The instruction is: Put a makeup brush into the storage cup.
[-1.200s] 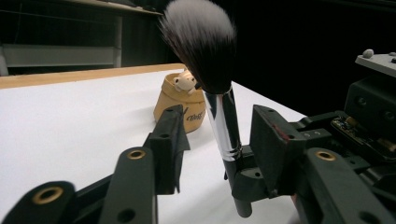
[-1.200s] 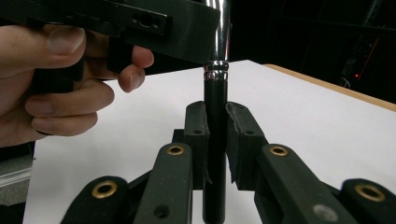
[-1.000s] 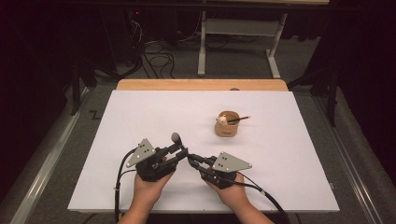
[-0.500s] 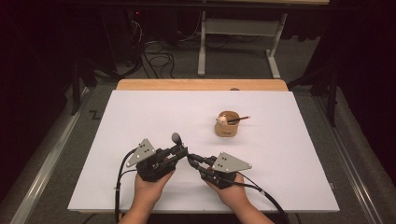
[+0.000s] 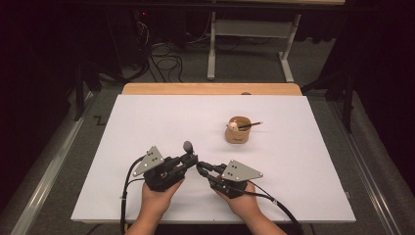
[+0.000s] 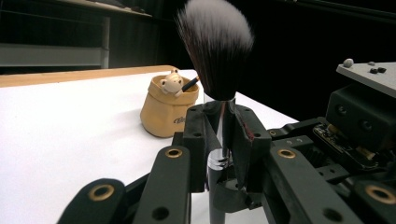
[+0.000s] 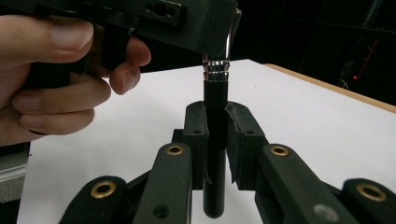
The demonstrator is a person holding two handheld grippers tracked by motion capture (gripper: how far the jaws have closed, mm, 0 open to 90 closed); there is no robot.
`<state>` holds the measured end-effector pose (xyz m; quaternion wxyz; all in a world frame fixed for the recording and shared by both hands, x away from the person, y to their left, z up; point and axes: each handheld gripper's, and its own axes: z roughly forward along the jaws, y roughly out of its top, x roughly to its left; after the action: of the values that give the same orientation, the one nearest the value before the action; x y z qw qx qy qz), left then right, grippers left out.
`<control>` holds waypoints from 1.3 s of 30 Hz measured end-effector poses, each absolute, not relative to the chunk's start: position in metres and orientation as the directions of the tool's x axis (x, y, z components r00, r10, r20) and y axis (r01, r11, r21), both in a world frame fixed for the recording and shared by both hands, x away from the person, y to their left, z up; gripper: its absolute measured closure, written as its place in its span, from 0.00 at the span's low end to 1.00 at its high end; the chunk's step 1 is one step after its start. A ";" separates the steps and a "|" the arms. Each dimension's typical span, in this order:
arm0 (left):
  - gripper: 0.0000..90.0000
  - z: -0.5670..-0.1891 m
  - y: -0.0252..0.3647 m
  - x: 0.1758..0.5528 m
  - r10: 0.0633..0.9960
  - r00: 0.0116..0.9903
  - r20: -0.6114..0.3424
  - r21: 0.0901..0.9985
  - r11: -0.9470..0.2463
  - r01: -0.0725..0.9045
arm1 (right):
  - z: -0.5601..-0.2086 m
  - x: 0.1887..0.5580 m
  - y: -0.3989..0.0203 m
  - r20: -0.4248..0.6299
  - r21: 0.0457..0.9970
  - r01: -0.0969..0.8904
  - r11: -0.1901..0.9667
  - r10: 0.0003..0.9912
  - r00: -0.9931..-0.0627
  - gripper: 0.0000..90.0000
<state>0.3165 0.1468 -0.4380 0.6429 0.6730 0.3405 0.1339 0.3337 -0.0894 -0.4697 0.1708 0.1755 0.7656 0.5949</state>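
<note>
Two tongs hold one brush upright near the front of the table.

The left tongs (image 5: 192,159) squeeze the brush (image 6: 219,51) on its shiny neck, just under the fluffy tip. The right tongs (image 7: 215,128) squeeze its black handle lower down. Past both tongs, a bit to the right, sits a tan cup (image 5: 238,130). In the cup are a tiny toy animal (image 6: 170,83) and a dark stick (image 5: 252,125) that leans out over the rim.

A high view looks forward and down over the white surface (image 5: 147,122); both gripper views sit close, sharing the brush (image 6: 219,70).
</note>
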 end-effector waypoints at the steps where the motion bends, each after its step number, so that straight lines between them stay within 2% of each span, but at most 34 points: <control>1: 0.86 -0.438 0.147 0.316 0.630 0.733 -0.257 0.956 0.056 0.287 | -0.470 0.334 -0.089 -0.051 0.971 0.066 0.230 0.469 -0.882 0.89; 4: 0.86 -0.438 0.147 0.316 0.632 0.734 -0.250 0.958 0.052 0.282 | -0.470 0.334 -0.089 -0.043 0.970 0.077 0.230 0.476 -0.878 0.87; 11: 0.86 -0.438 0.148 0.315 0.641 0.731 -0.234 0.961 0.039 0.274 | -0.468 0.336 -0.090 -0.019 0.970 0.099 0.222 0.475 -0.880 0.72; 16: 0.86 -0.439 0.145 0.315 0.640 0.740 -0.205 0.963 -0.001 0.268 | -0.467 0.337 -0.091 -0.005 0.970 0.111 0.217 0.472 -0.882 0.68; 22: 0.86 -0.439 0.141 0.314 0.643 0.745 -0.177 0.964 -0.037 0.262 | -0.466 0.336 -0.087 -0.022 0.965 0.103 0.239 0.470 -0.882 0.70; 39: 0.86 -0.442 0.136 0.314 0.639 0.752 -0.160 0.961 -0.074 0.267 | -0.466 0.335 -0.084 -0.040 0.957 0.101 0.272 0.469 -0.882 0.83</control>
<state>0.3140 0.1361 -0.4424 0.6024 0.7164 0.3163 0.1543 0.3354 -0.0842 -0.4662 0.1601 0.1825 0.7814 0.5749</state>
